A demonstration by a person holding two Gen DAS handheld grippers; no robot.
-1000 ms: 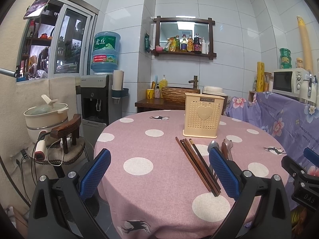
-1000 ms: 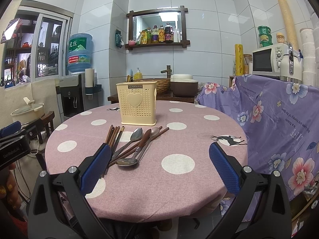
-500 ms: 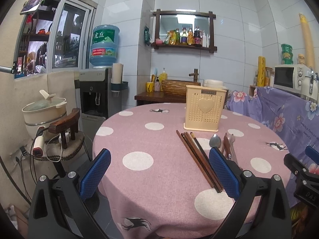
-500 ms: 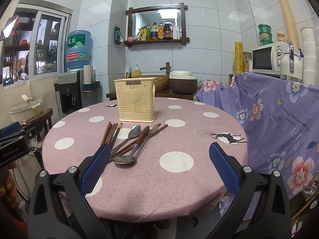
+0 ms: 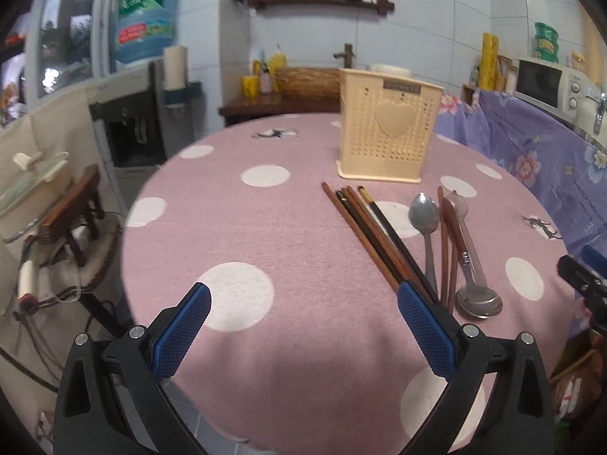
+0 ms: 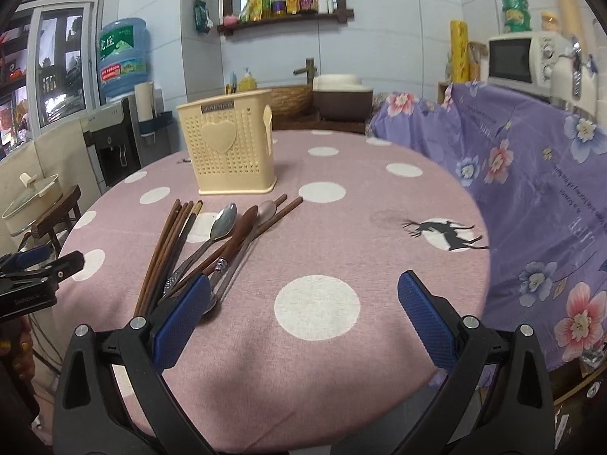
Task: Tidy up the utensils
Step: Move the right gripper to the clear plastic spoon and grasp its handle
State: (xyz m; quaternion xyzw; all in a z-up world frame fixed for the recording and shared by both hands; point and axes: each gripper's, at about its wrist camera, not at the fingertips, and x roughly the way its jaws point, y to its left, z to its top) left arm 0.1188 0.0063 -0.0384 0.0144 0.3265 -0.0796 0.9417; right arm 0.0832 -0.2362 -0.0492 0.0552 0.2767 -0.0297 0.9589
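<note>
A cream perforated utensil holder stands upright on the round pink polka-dot table. In front of it lie several brown chopsticks, metal spoons and a wooden spoon. My left gripper is open and empty above the near table edge, left of the chopsticks' near ends. My right gripper is open and empty, its left finger over the utensils' near ends.
A purple floral cloth covers furniture at the right, with a microwave on it. A water dispenser, a stool and a pot stand at the left. A wall shelf holds bottles.
Both grippers have moved forward and tilted down toward the table; the utensils and holder appear closer. Nothing on the table has moved.
</note>
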